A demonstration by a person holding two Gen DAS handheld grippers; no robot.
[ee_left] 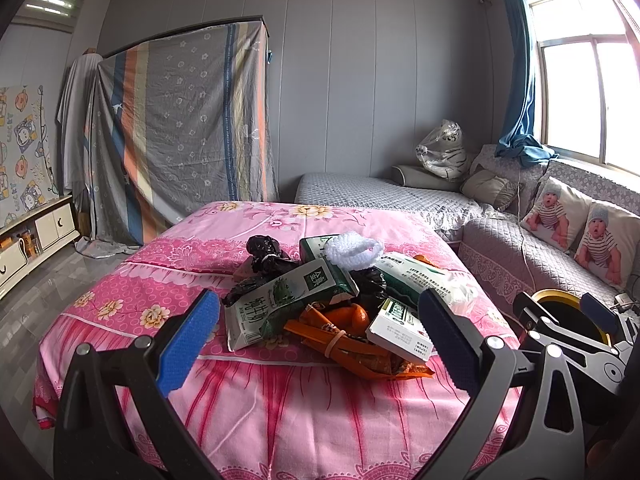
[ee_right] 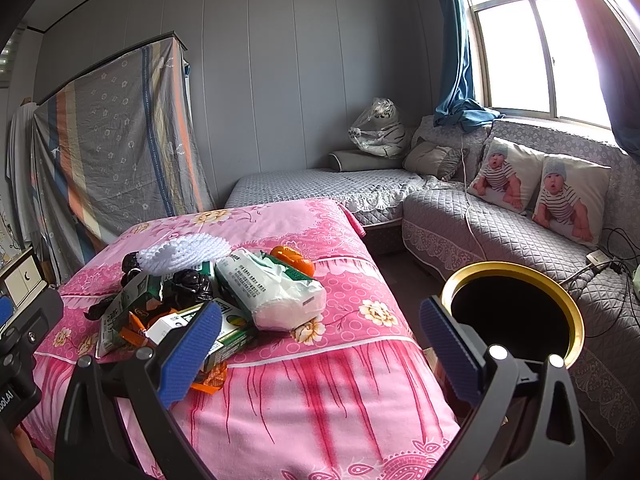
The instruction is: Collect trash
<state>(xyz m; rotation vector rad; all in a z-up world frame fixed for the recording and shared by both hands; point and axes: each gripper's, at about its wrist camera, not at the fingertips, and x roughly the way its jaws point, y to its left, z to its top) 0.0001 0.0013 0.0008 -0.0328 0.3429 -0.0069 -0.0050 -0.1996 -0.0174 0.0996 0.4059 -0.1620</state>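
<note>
A pile of trash lies on the pink floral bedspread [ee_left: 280, 420]: a green-and-white milk carton [ee_left: 280, 304], a black plastic bag [ee_left: 268, 256], an orange wrapper [ee_left: 352, 344], a small white box [ee_left: 402, 334], a tissue pack [ee_left: 424, 280] and a white crocheted piece [ee_left: 352, 250]. My left gripper [ee_left: 316, 344] is open and empty, just in front of the pile. My right gripper [ee_right: 320, 352] is open and empty, to the right of the pile [ee_right: 192, 292]. A black bin with a gold rim [ee_right: 516, 312] stands right of the bed, behind the right gripper's right finger. An orange [ee_right: 294, 260] lies behind the tissue pack [ee_right: 272, 292].
A grey quilted sofa [ee_right: 500, 232] with two baby-print cushions [ee_right: 540, 184] runs along the right under the window. A sheet-covered wardrobe [ee_left: 180, 132] stands at the back. A low white cabinet [ee_left: 36, 236] is at the left. Cables and a power strip [ee_right: 600, 260] lie on the sofa.
</note>
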